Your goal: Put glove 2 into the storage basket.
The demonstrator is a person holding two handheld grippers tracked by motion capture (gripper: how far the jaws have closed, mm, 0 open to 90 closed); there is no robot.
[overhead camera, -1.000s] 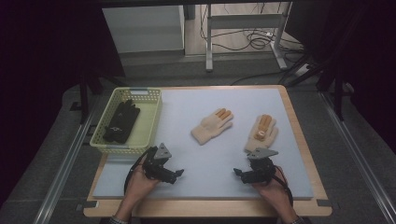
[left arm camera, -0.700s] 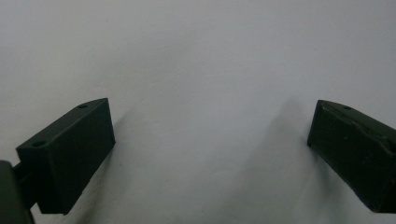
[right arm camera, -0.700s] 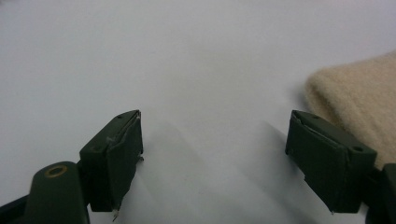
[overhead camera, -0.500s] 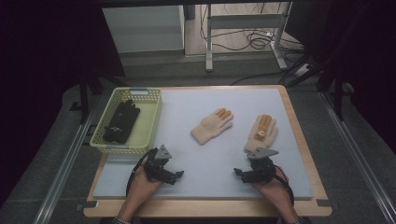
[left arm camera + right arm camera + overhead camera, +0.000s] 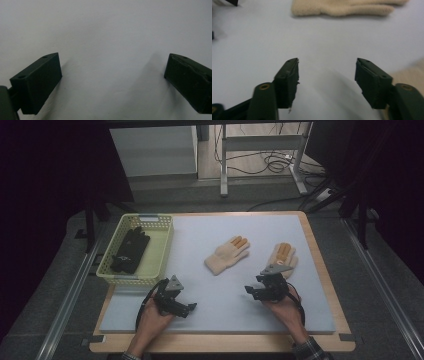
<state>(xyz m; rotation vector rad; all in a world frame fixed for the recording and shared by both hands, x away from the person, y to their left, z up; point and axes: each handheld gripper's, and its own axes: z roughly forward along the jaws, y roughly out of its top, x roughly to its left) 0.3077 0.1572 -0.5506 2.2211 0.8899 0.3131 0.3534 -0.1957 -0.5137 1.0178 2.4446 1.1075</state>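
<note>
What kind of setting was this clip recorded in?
Probably a lab or workshop recording station, not a home. A wooden table covered by a pale mat sits between metal rails, dark curtains hang at both sides, and loose cables lie on the floor behind.

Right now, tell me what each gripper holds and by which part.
Nothing. The left gripper and right gripper both stand open over the bare grey mat, jaws apart with nothing between them.

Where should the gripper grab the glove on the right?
Probably at the cuff. The right glove lies flat, fingers pointing away, cuff toward the right hand-held gripper, whose jaws stand open. Come from the near side, low, and pinch the cuff edge.
</note>
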